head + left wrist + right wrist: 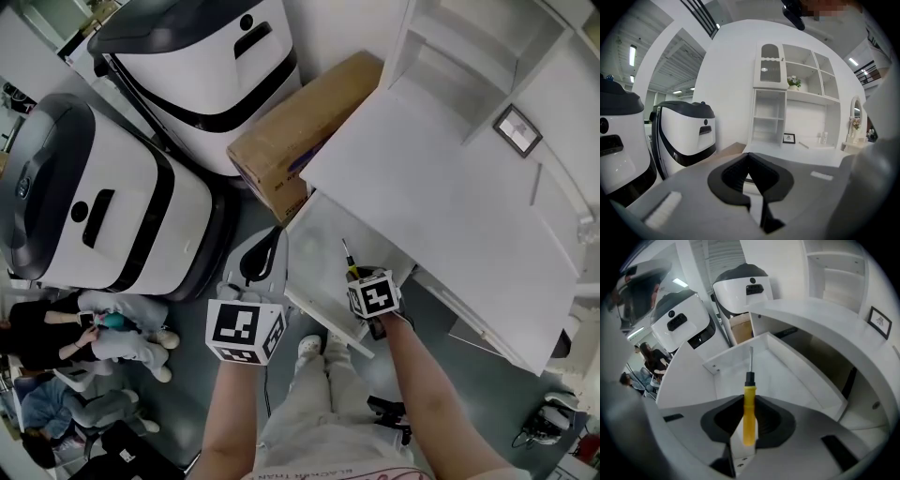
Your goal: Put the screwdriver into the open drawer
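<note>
**A:** The screwdriver (749, 414) looks light and stiff, with a slick yellow plastic handle and a thin steel shaft. The right gripper (749, 425) is clamped on the handle, tip hanging over the open drawer (686, 376).

**B:** The handle's the right spot, it's fatter. I reckon it could swivel between the pads though. The left gripper (749, 161) has its jaws together on nothing, off beside the drawer.

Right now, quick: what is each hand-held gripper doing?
Left hand-held gripper: closed, empty.
Right hand-held gripper: closed on the yellow screwdriver, aimed into the open drawer.
</note>
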